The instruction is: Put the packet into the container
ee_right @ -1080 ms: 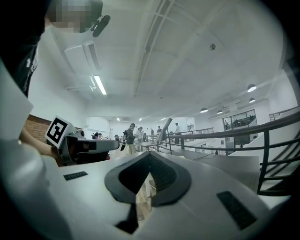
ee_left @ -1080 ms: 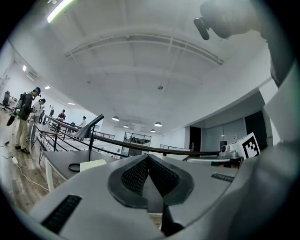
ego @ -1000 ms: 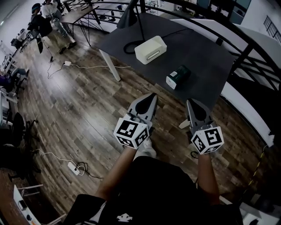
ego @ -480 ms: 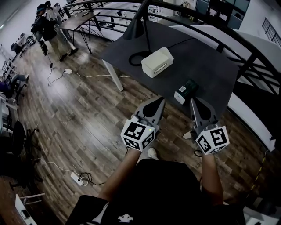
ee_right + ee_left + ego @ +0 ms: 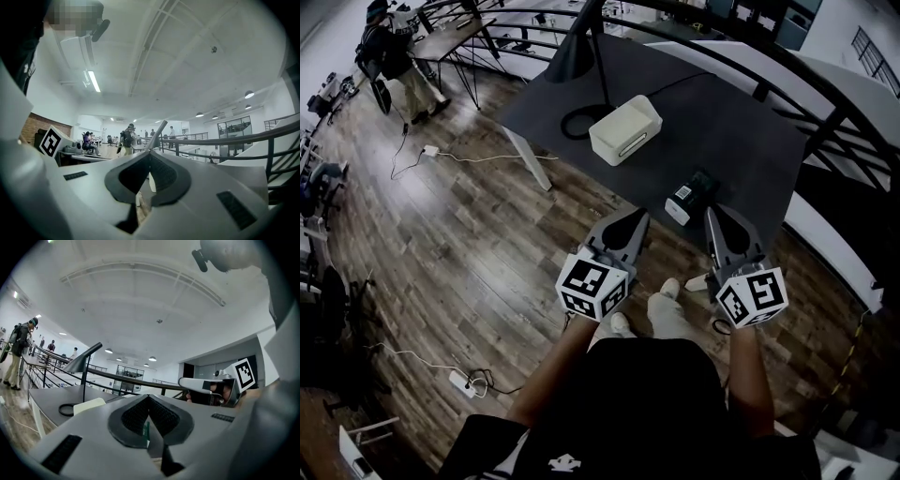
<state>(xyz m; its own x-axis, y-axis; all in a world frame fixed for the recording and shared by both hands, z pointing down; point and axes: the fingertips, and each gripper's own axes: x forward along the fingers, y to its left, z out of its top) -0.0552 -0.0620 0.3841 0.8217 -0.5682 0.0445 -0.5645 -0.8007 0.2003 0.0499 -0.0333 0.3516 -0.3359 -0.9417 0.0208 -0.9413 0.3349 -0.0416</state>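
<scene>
A dark green packet (image 5: pixel 692 196) with a white end lies near the front edge of the dark table (image 5: pixel 741 131). Farther back on the table stands the white box-shaped container (image 5: pixel 625 129), which also shows low at the left of the left gripper view as a pale container (image 5: pixel 89 405). My left gripper (image 5: pixel 637 217) is shut and empty, short of the table edge and left of the packet. My right gripper (image 5: pixel 714 214) is shut and empty too, its tip just right of the packet. In each gripper view the jaws meet at the tip: left gripper (image 5: pixel 148 397), right gripper (image 5: pixel 150 154).
A black desk lamp (image 5: pixel 581 47) with a ring base (image 5: pixel 577 122) stands behind the container. Dark railings (image 5: pixel 825 103) curve round the table's far and right sides. Wooden floor (image 5: pixel 469 225) spreads to the left, with cables and a power strip (image 5: pixel 455 380). People stand far off at the upper left.
Both grippers have moved forward toward the table's front edge, so the packet now lies close ahead of their tips. The person's feet have come into the head view. Both jaws stay shut.
</scene>
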